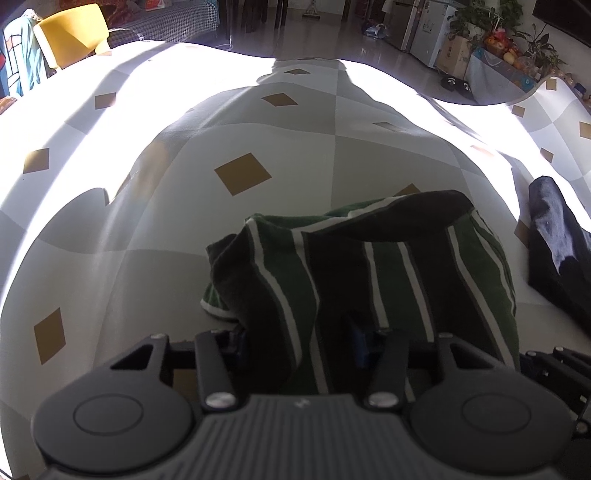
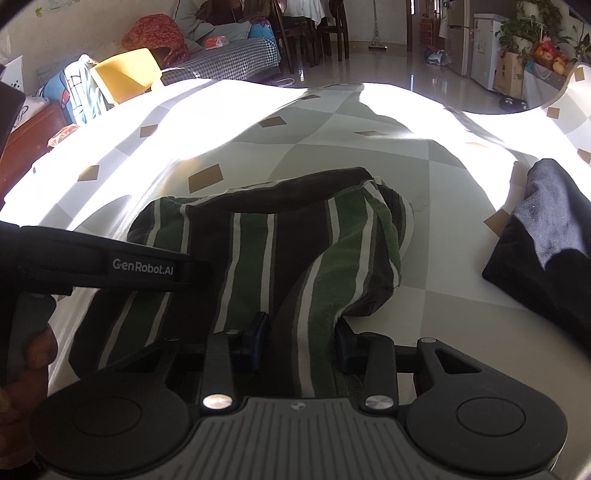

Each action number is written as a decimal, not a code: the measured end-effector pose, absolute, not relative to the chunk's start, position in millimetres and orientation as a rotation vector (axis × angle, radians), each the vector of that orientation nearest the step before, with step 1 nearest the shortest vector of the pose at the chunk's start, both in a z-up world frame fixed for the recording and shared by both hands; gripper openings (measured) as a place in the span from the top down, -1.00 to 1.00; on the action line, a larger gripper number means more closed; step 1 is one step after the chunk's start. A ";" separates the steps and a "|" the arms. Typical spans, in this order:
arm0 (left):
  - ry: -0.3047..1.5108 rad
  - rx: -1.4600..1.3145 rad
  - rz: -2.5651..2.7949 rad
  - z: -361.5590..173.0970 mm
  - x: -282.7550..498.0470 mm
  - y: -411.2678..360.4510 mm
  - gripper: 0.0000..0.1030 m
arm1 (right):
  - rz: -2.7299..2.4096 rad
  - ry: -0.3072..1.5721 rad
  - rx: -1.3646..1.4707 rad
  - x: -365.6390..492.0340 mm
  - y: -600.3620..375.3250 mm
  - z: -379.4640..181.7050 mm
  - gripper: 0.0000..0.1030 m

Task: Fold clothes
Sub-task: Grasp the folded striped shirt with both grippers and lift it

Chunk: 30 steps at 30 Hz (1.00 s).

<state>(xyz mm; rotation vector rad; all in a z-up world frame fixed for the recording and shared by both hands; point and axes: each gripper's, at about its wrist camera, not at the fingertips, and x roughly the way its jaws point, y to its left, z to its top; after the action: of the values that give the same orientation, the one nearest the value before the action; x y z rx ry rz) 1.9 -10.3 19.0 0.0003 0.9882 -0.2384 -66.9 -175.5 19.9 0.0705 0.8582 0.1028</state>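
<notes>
A green, dark and white striped garment (image 1: 388,266) lies bunched on the checked tablecloth (image 1: 166,206). My left gripper (image 1: 299,347) is shut on its near edge, with cloth bunched between the blue pads. My right gripper (image 2: 301,343) is shut on another part of the same garment (image 2: 280,243), beside the left gripper's body (image 2: 144,264). The cloth hangs a little raised between the two grips. The fingertips are partly hidden by fabric.
A dark blue garment (image 1: 557,251) lies at the right, also in the right wrist view (image 2: 546,236). A yellow chair (image 1: 72,35) and a sofa stand beyond the far table edge. Bright sunlight covers the cloth's far and left parts.
</notes>
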 end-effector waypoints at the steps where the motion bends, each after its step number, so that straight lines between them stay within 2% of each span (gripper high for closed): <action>1: 0.980 0.003 -0.237 19.9 0.7 -10.6 0.35 | 0.105 0.856 0.078 -67.5 -175.6 20.6 0.45; 5: 0.944 0.014 -0.234 26.5 -6.7 -11.3 0.54 | 0.105 0.833 0.063 -70.6 -173.9 24.7 0.51; 30: 0.775 0.116 -0.185 96.4 -71.2 -28.0 0.58 | 0.172 0.596 -0.002 -119.5 -166.7 81.8 0.53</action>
<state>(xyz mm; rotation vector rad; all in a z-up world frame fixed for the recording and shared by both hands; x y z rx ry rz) -71.2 -28.0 96.4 0.1157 0.7754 -0.1851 -119.5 -166.7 81.8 -0.0017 0.5957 0.1718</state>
